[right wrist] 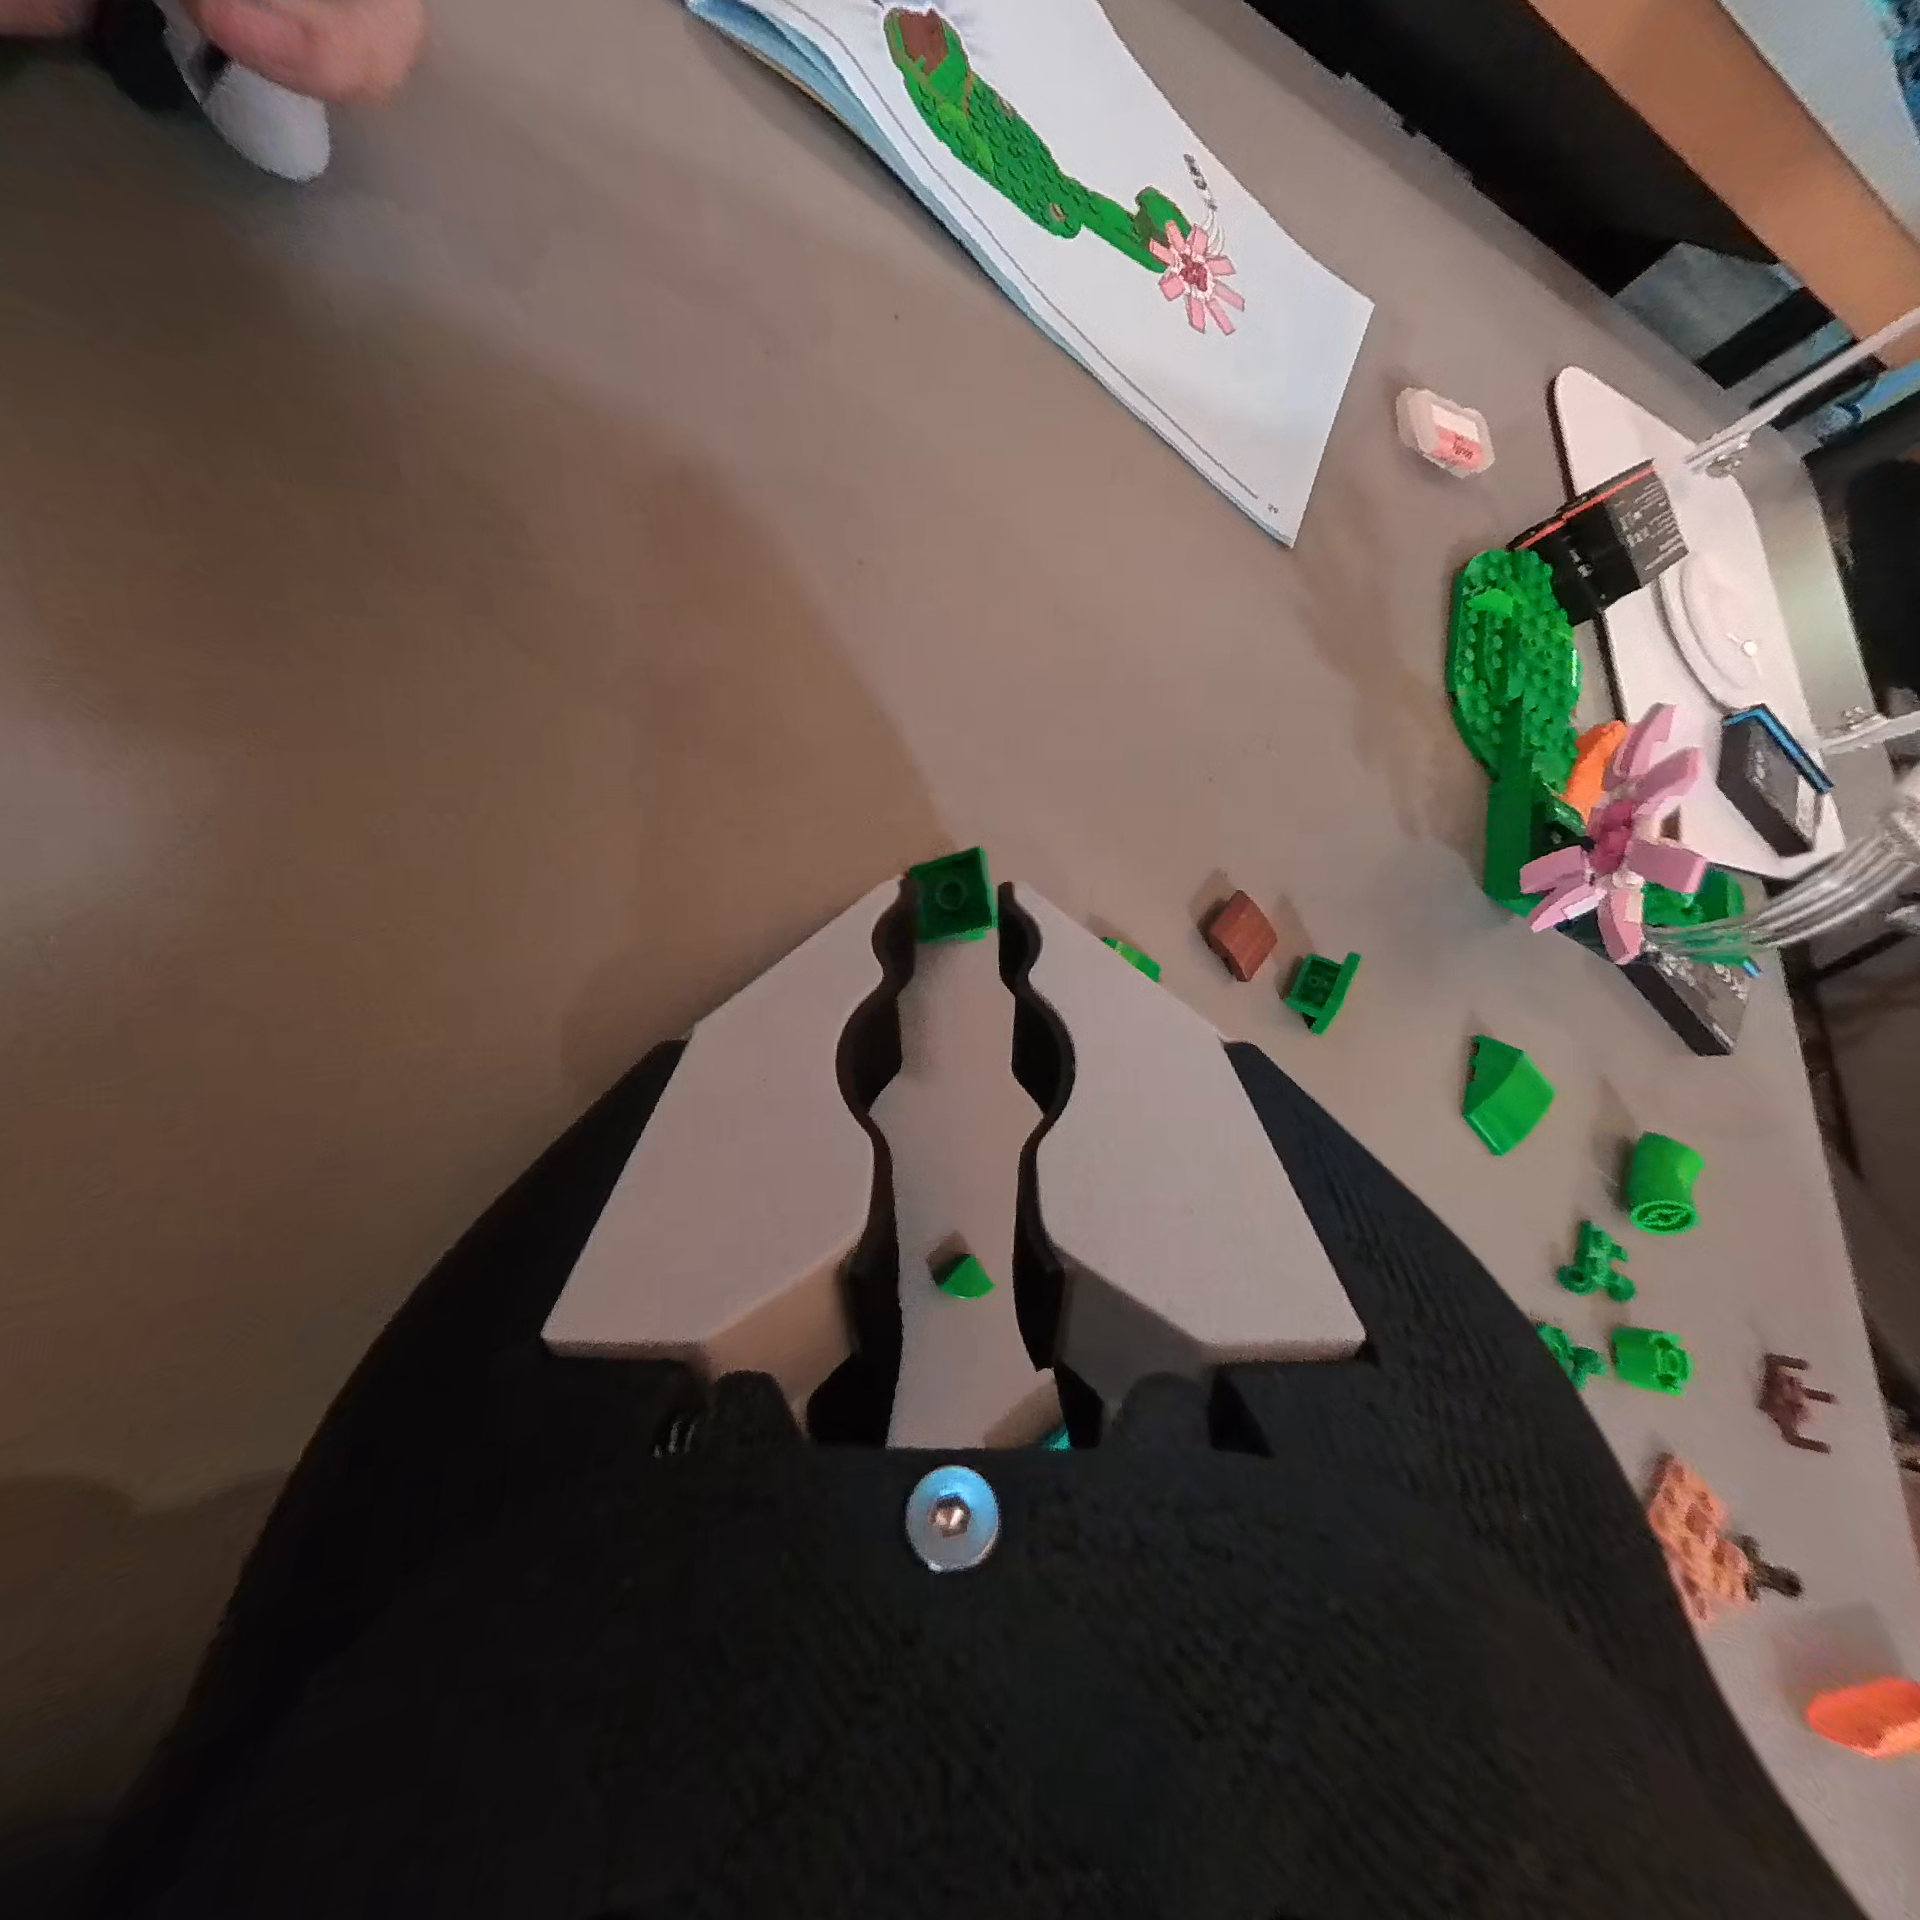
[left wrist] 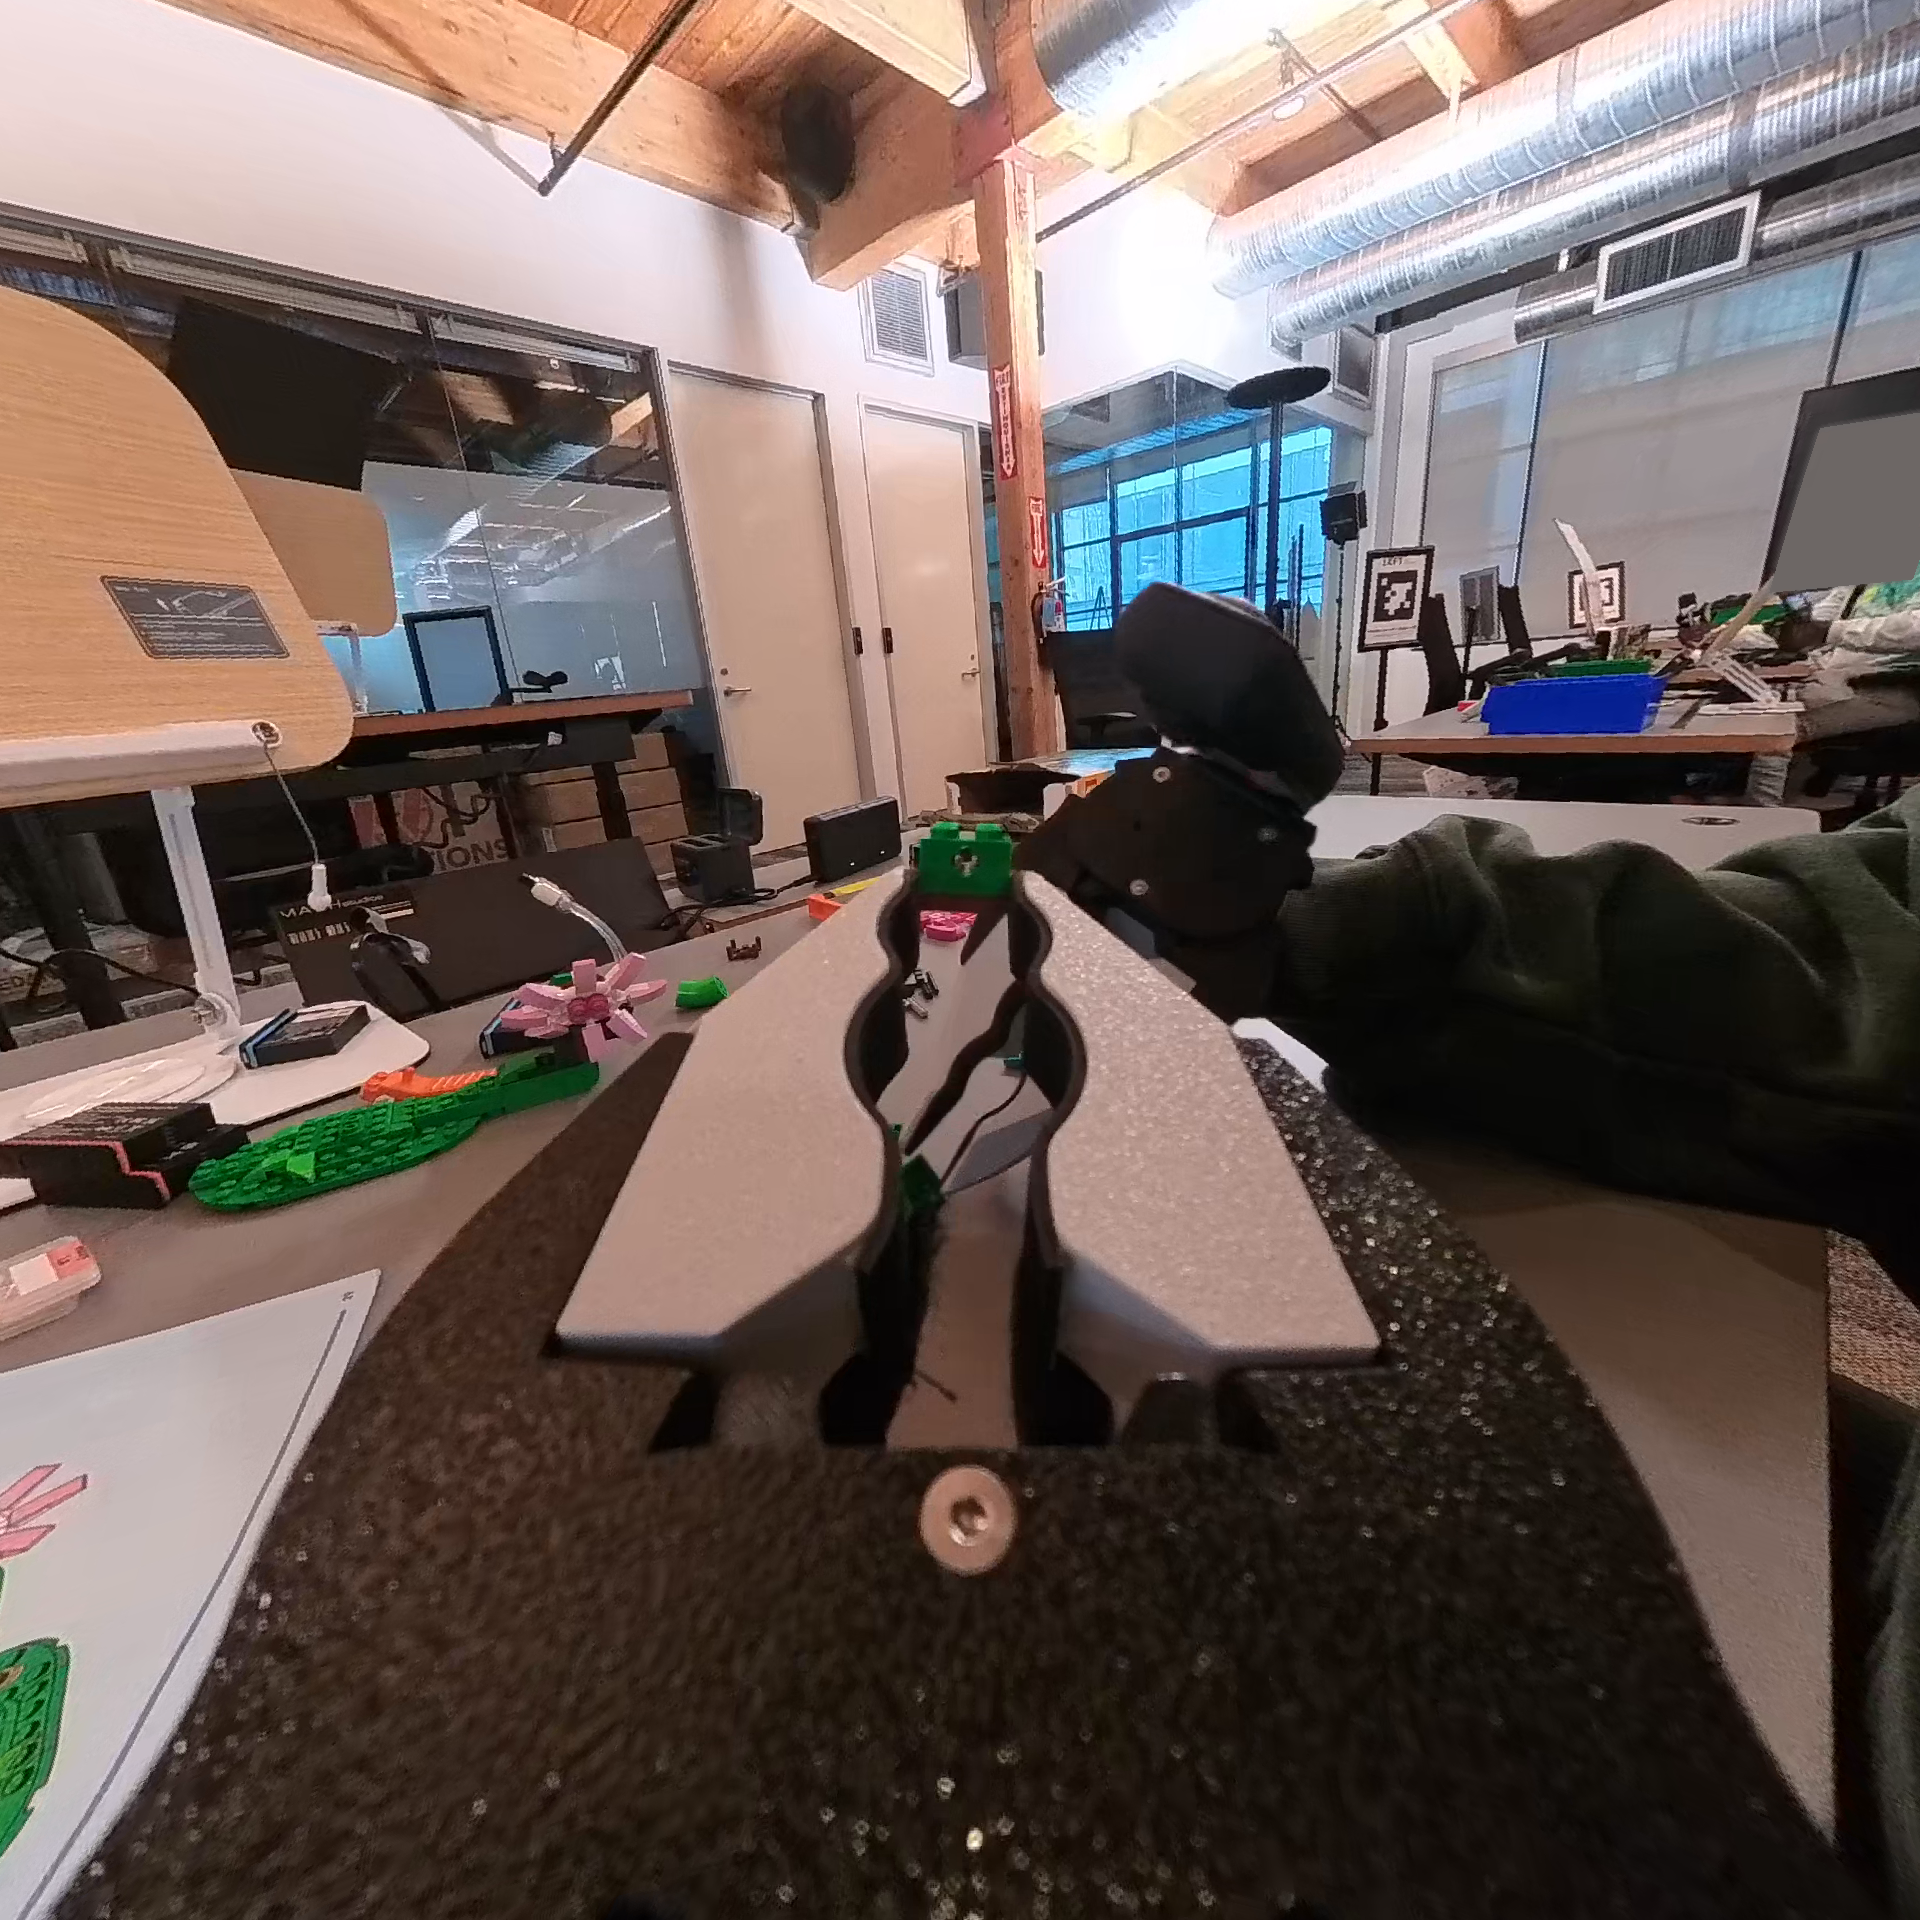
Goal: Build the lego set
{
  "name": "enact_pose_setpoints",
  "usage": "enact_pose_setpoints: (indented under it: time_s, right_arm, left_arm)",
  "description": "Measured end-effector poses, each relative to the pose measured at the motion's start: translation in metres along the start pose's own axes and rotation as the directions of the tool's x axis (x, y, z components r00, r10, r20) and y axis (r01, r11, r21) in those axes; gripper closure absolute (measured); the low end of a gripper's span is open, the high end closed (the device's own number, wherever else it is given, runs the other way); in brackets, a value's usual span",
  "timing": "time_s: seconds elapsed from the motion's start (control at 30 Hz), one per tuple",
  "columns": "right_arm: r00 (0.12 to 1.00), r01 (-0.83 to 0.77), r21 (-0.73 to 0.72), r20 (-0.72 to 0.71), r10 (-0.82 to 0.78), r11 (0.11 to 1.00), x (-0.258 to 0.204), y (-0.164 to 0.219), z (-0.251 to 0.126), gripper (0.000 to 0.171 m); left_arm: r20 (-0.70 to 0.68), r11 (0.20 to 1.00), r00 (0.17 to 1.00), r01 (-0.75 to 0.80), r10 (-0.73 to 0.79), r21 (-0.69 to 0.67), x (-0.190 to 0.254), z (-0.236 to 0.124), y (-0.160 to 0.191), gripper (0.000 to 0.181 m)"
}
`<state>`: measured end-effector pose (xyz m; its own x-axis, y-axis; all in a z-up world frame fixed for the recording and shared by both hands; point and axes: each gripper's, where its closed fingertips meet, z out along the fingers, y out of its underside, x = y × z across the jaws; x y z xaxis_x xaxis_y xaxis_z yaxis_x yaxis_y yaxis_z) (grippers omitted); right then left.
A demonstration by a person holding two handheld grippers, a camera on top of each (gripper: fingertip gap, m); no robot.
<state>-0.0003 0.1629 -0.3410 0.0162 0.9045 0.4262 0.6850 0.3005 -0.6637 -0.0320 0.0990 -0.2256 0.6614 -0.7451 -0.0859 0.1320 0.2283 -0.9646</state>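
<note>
My left gripper (left wrist: pixel 964 883) is shut on a small green brick (left wrist: pixel 966 854) with two studs, held above the table. My right gripper (right wrist: pixel 948 902) is shut on a green 2x2 brick (right wrist: pixel 948 896), high over the grey table (right wrist: pixel 520 727). Its black body (left wrist: pixel 1164 831) and a green sleeve (left wrist: pixel 1558 987) show just behind my left fingertips. The green leaf build (right wrist: pixel 1512 665) with a pink flower (right wrist: pixel 1621 842) lies at the right, and also shows in the left wrist view (left wrist: pixel 343 1138). The open instruction booklet (right wrist: pixel 1091 312) lies at the far side.
Loose green pieces (right wrist: pixel 1507 1096), a brown tile (right wrist: pixel 1242 933), dark brown bits (right wrist: pixel 1792 1397) and orange pieces (right wrist: pixel 1860 1720) lie scattered at the right. A white lamp base (right wrist: pixel 1683 582) with black boxes stands by the leaf build. A hand (right wrist: pixel 291 42) is at the far left. There is about 15 cm between the tips of the two grippers. The green leaf build (right wrist: pixel 1512 665) lies some 20 cm from my right tips, 30 cm from my left tips. It is also in sight in the left wrist view (left wrist: pixel 373 1137).
</note>
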Motion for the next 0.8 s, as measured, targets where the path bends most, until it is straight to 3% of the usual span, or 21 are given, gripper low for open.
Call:
enact_pose_setpoints:
  time_s: [0.27, 0.43, 0.63, 0.8]
  right_arm:
    - [0.999, -0.050, -0.033, -0.020, 0.049, 0.998, 0.006, 0.007, 0.001, 0.155]
    - [0.986, -0.138, -0.081, -0.109, 0.129, 0.987, 0.026, 0.021, -0.004, 0.164]
    - [0.955, -0.295, 0.015, 0.033, 0.295, 0.955, 0.016, 0.008, -0.007, 0.149]
    - [0.953, -0.295, -0.002, 0.068, 0.295, 0.955, 0.009, 0.011, -0.001, 0.143]
  left_arm:
    - [-0.003, 1.000, 1.000, -0.001, 0.001, -0.002, 0.000, 0.000, 0.000, 0.168]
    - [-0.002, 1.000, 1.000, -0.003, 0.003, -0.003, 0.000, 0.000, 0.000, 0.168]
    - [-0.002, 1.000, 1.000, -0.003, 0.003, -0.002, 0.000, 0.000, 0.001, 0.168]
    - [-0.007, 1.000, 1.000, -0.004, 0.004, -0.006, 0.001, 0.001, 0.001, 0.168]
